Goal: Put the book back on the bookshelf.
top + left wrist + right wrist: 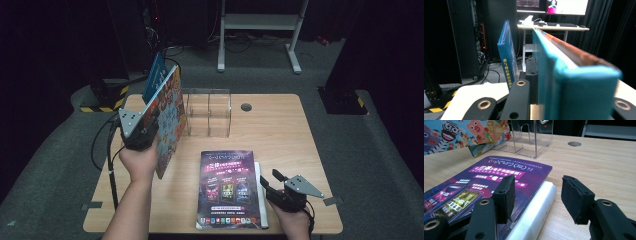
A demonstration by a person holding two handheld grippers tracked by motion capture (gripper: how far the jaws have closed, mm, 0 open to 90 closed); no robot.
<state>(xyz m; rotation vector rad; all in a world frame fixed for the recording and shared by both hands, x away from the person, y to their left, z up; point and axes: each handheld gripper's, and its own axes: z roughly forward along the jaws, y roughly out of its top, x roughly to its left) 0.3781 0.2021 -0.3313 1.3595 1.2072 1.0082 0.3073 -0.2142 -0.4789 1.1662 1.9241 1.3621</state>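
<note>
My left gripper (149, 126) is shut on the lower edge of a large picture book (170, 117) with cartoon animals on its cover. The book is held on edge, tilted, above the table's left side beside a clear acrylic holder (209, 112). In the left gripper view its teal spine (574, 75) runs away between the jaws. A thin blue book (156, 75) (507, 57) stands tilted just behind it, its foot hidden. A purple magazine (229, 187) (486, 182) lies flat on a white book (261, 195) (536, 210). My right gripper (271, 181) (536, 192) is open beside the white book, holding nothing.
The wooden table (280, 135) has a round cable hole (246, 107) (574, 143) behind the holder. A white desk frame (260, 30) stands on the grey floor beyond. Black-and-yellow hazard tape (102, 100) marks a base at the far left.
</note>
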